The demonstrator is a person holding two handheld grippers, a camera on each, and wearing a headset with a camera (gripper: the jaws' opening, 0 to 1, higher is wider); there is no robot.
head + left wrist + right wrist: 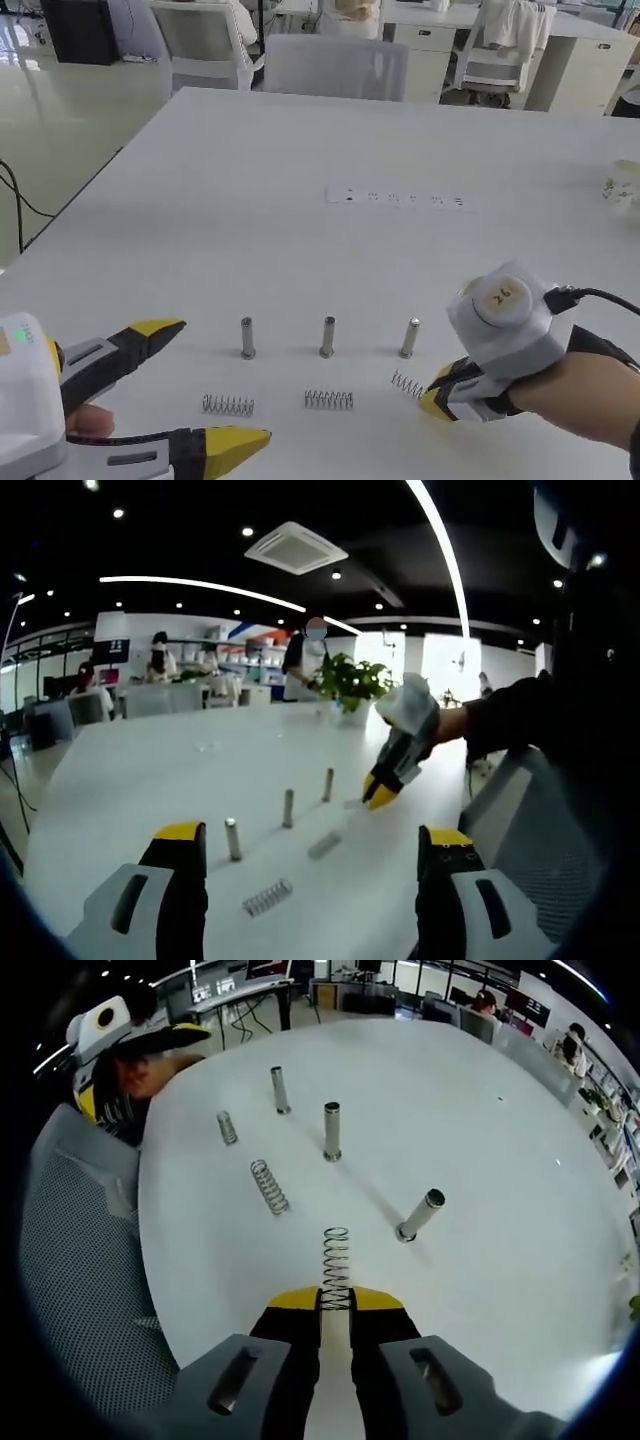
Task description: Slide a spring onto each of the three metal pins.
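The right claw (336,1302) pinches one end of a spring (335,1255) that lies on the desk (480,1110) near the end pin (419,1216). The left claw (312,835) hangs open. Next, I'd say, lift the spring and line it up over that pin's top.

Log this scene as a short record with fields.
left pin: upright, bare
middle pin: upright, bare
right pin: upright, bare
left spring: lying on table
middle spring: lying on table
right spring: one end gripped
left gripper: open, holding nothing
right gripper: shut on right spring
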